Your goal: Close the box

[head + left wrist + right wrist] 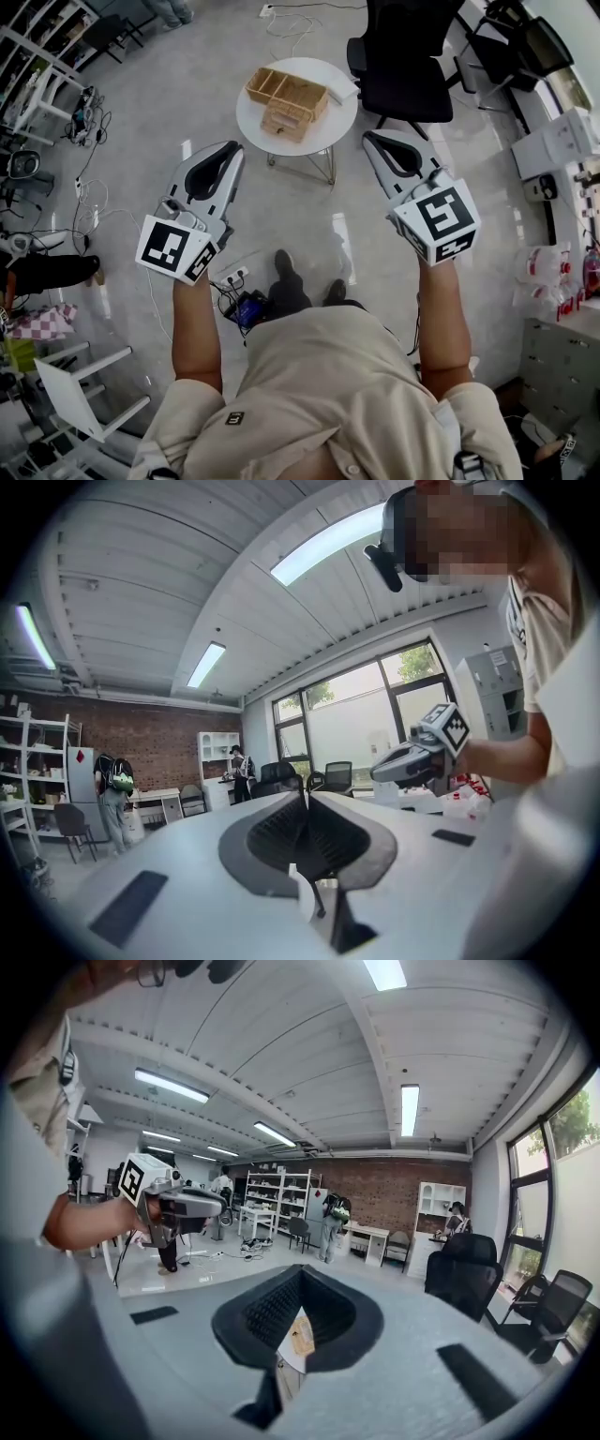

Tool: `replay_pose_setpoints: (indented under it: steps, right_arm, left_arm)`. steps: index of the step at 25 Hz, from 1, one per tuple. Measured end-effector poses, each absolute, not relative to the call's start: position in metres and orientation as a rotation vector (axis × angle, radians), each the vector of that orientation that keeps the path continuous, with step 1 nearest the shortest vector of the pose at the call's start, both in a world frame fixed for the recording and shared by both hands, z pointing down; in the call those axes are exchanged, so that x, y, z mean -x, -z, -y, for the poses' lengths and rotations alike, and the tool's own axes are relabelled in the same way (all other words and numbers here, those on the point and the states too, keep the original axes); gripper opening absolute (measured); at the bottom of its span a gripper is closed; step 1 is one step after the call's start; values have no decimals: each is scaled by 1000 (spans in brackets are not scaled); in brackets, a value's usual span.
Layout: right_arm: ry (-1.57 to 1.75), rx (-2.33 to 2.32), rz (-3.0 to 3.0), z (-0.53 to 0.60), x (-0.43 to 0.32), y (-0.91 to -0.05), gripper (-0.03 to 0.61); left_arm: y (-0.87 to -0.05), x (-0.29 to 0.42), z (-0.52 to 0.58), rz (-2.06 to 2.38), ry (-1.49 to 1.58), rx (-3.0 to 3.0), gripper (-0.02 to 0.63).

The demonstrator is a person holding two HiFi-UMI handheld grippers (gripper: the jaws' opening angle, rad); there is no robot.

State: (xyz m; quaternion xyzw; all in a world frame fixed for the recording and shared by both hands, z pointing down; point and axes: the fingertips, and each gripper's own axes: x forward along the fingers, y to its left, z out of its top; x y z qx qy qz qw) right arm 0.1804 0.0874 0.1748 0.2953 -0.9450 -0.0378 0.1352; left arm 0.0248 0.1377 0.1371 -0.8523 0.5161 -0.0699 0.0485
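A light wooden box (pixel 286 98) with open compartments sits on a small round white table (pixel 258 127) ahead of me in the head view. A small white object (pixel 343 91) lies at the table's right edge beside the box. My left gripper (pixel 236 146) is shut and empty, held in the air just short of the table's left side. My right gripper (pixel 367 136) is also shut and empty, near the table's right side. In the left gripper view the jaws (pixel 305 794) meet, and the right gripper (pixel 417 752) shows beyond. The right gripper view shows closed jaws (pixel 300 1269) and the left gripper (pixel 178 1206).
A black office chair (pixel 403 66) stands just behind the table on the right. Cables and a power strip (pixel 234 277) lie on the floor near my feet. White shelving (pixel 37 56) lines the left, cabinets (pixel 562 150) the right. People stand far off (pixel 333 1222).
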Motion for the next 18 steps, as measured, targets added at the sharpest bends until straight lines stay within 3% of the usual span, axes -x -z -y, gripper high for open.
replay_pose_setpoints:
  steps: [18]
  right_arm:
    - [88, -1075, 2656, 32, -131, -176, -6]
  left_arm:
    - [-138, 22, 23, -1326, 167, 2712, 31]
